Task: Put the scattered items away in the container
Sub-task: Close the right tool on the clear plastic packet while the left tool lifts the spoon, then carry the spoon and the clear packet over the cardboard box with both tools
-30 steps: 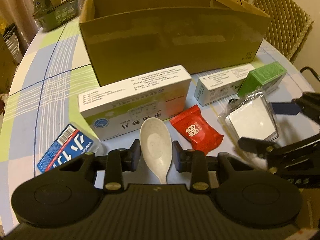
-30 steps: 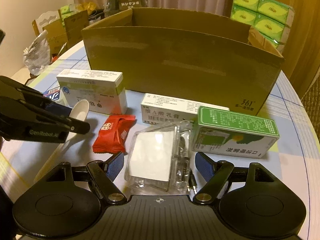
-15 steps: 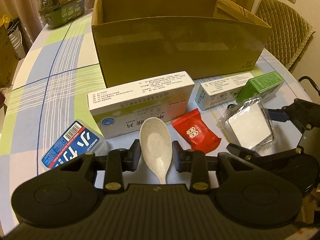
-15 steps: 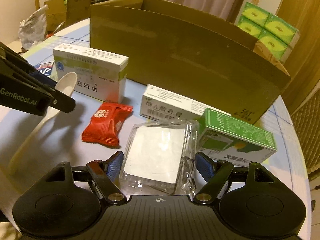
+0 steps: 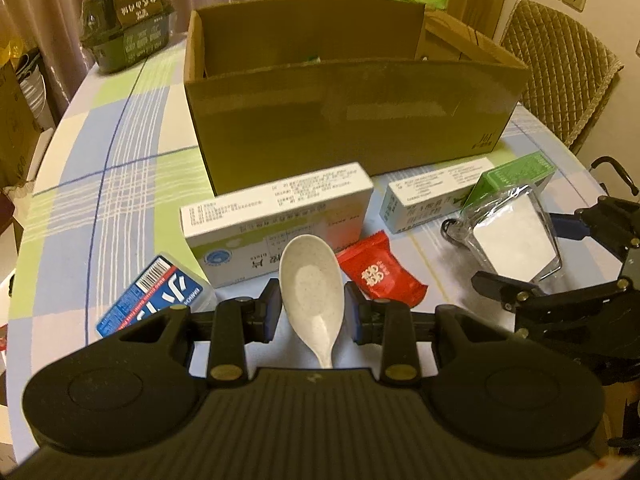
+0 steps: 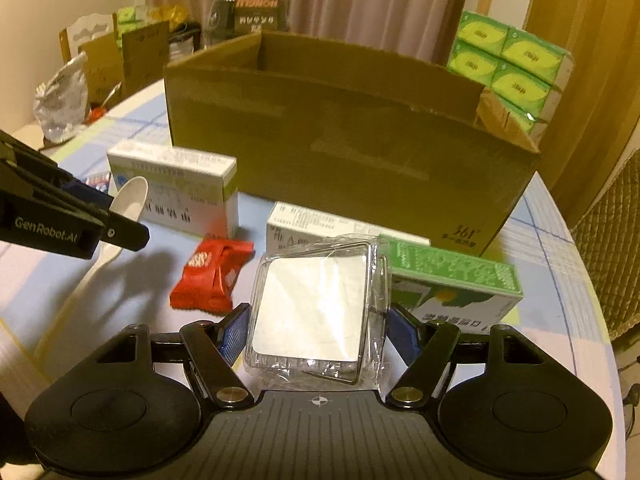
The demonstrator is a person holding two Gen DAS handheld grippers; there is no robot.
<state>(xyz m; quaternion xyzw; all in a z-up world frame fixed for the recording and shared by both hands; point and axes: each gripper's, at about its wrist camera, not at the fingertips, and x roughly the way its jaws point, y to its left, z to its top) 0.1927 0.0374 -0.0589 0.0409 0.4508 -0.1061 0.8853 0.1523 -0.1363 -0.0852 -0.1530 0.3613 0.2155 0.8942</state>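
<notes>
My left gripper (image 5: 310,308) is shut on a white spoon (image 5: 310,280), bowl forward, held above the table. My right gripper (image 6: 318,332) has its jaws closing, and its blue pads press both sides of a clear plastic packet (image 6: 316,300) with a white card inside, tilted up off the cloth. The open cardboard box (image 5: 352,128) stands just behind the items. On the table lie a large white medicine box (image 5: 280,216), a smaller white box (image 5: 424,196), a green-topped box (image 6: 452,280), a red candy packet (image 5: 378,276) and a blue packet (image 5: 152,300).
The round table's checked cloth (image 5: 100,152) runs out to the left edge. A dark green container (image 5: 128,28) sits at the far left. Green tissue packs (image 6: 508,64) are stacked behind the box, and a padded chair (image 5: 560,72) stands at the right.
The right jaws have narrowed onto the clear packet, which has tipped up and come off the table. The left gripper still holds the spoon in about the same place.
</notes>
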